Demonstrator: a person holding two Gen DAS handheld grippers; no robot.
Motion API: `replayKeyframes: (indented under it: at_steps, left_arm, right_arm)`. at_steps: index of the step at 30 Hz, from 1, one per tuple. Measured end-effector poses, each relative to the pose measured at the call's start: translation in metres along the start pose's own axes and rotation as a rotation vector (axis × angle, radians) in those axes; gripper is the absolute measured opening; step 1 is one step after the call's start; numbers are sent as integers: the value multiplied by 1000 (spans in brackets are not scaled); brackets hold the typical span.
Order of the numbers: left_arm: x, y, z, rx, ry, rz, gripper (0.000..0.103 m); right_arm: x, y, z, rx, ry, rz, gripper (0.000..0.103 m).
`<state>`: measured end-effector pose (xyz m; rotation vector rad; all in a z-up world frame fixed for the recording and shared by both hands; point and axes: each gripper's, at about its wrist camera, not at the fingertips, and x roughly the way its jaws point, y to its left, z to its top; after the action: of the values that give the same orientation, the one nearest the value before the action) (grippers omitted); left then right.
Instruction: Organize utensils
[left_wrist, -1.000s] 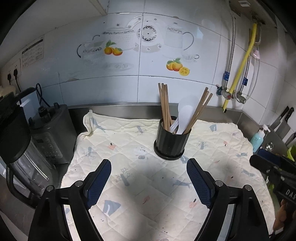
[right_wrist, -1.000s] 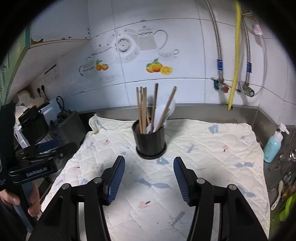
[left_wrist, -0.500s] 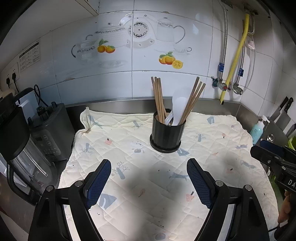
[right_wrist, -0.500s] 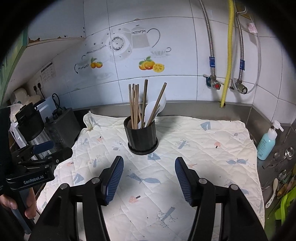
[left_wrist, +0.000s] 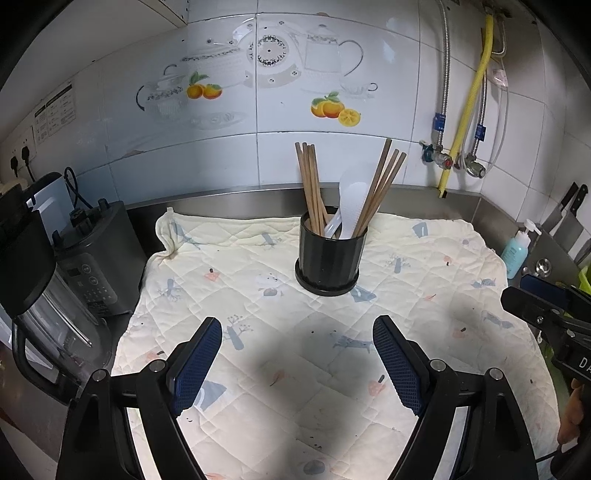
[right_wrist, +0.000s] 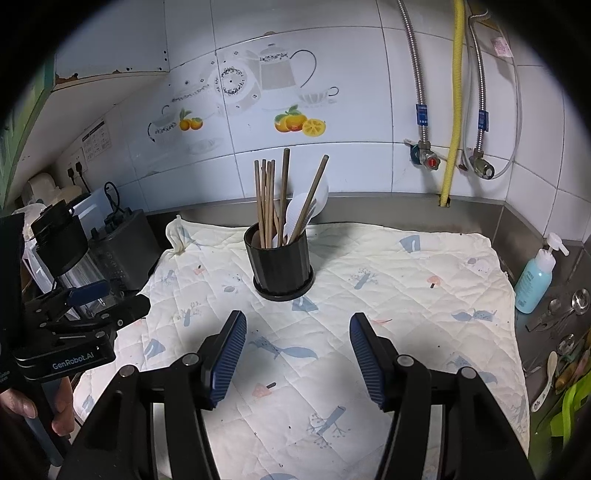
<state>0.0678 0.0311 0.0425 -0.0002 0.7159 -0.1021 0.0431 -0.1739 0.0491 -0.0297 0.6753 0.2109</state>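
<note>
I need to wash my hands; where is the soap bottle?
The blue soap bottle stands at the right edge of the counter, beside the quilted cloth.

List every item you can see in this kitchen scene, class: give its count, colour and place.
holder: one, black, mid-cloth.
chopsticks: several, brown, upright in holder.
spoons: two or so, white, in holder.
cloth: one, cream quilted, covering counter.
blender: one, dark, left of cloth.
soap bottle: one, turquoise, right of cloth.
loose spoons: several, metal and white, far right.
left gripper: black, blue pads, jaws open, empty.
right gripper: same, jaws open, empty.
</note>
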Motion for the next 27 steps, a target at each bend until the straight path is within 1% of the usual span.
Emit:
replayKeyframes:
  at_steps: [9, 27]
  left_arm:
    - [-1, 1, 0, 7, -15, 6, 90]
    - [0, 3, 0, 4, -6, 4, 90]
  right_arm:
    - [1, 0, -2, -10, 1, 2, 64]
    - [0, 1, -4, -15, 2, 10, 64]
